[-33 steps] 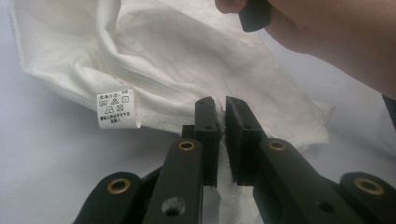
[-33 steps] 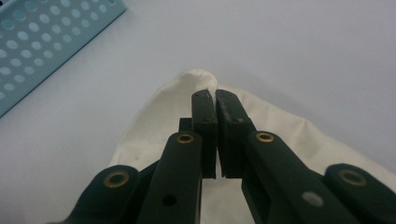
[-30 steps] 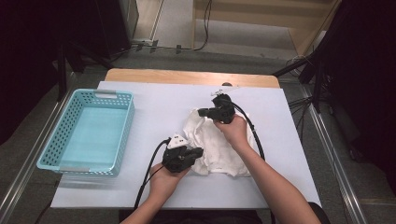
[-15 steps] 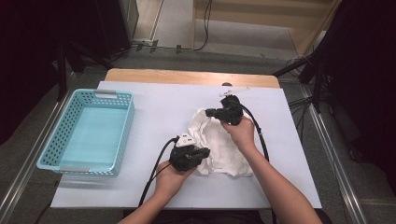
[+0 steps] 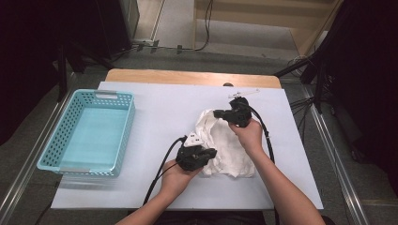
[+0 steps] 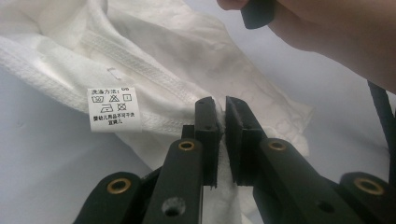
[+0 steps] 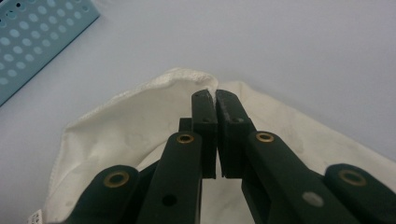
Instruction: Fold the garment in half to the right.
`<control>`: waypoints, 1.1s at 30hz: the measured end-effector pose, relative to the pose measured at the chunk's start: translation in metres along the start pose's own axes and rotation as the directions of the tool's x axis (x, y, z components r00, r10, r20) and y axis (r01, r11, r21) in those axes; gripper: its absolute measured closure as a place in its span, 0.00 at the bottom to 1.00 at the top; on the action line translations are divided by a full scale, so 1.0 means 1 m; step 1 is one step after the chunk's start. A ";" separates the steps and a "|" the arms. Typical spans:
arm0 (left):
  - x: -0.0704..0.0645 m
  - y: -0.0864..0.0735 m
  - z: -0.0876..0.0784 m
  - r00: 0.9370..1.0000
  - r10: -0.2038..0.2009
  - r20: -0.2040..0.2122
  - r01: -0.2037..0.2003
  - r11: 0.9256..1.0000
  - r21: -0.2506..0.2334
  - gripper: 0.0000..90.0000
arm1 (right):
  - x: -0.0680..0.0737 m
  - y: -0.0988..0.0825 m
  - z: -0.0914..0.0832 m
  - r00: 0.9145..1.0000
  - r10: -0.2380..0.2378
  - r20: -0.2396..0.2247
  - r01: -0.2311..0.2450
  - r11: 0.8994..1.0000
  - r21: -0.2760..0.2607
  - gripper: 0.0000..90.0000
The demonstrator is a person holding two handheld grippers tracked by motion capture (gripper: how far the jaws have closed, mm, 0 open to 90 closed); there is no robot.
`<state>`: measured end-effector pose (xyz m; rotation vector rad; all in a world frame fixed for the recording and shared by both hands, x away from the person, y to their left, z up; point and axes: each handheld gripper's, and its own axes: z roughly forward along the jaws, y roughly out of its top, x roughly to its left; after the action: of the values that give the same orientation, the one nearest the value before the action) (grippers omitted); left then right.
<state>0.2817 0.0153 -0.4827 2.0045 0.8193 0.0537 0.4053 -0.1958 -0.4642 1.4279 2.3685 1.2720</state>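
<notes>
Your left gripper [image 5: 210, 152] and right gripper [image 5: 219, 113] each pinch the white cloth [image 5: 225, 145] tight; the blue basket [image 5: 123, 136], left of the cloth, holds nothing.

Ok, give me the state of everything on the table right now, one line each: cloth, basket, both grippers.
White cloth: crumpled on the table, pinched at two spots, care label facing up.
Basket: upright at the table's left, nothing in it.
Left gripper: shut on the cloth's near edge, fabric between the fingers.
Right gripper: shut on the cloth's far edge, lifting it into a peak.
Table: white top, cloth right of centre.
</notes>
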 end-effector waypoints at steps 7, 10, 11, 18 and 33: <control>-0.003 0.003 0.005 1.000 0.015 0.016 -0.015 1.000 0.010 0.93 | -0.006 -0.005 -0.008 1.000 0.016 0.013 -0.016 1.000 -0.010 0.94; -0.005 0.005 0.007 0.999 0.022 0.026 -0.022 1.000 0.012 0.93 | -0.009 -0.007 -0.011 1.000 0.022 0.019 -0.022 1.000 -0.017 0.94; -0.005 0.005 0.008 0.999 0.024 0.027 -0.024 1.000 0.012 0.93 | -0.009 -0.008 -0.012 0.999 0.029 0.021 -0.029 0.999 -0.020 0.94; -0.009 0.007 0.014 0.998 0.031 0.046 -0.032 0.999 0.021 0.93 | -0.016 -0.012 -0.019 0.999 0.041 0.035 -0.040 0.999 -0.029 0.94; -0.016 0.013 0.023 0.995 0.055 0.084 -0.058 0.998 0.035 0.93 | -0.027 -0.020 -0.034 0.995 0.077 0.057 -0.074 0.996 -0.058 0.94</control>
<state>0.2839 -0.0147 -0.4811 2.0512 0.7155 -0.0129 0.3903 -0.2413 -0.4641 1.5300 2.2436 1.2829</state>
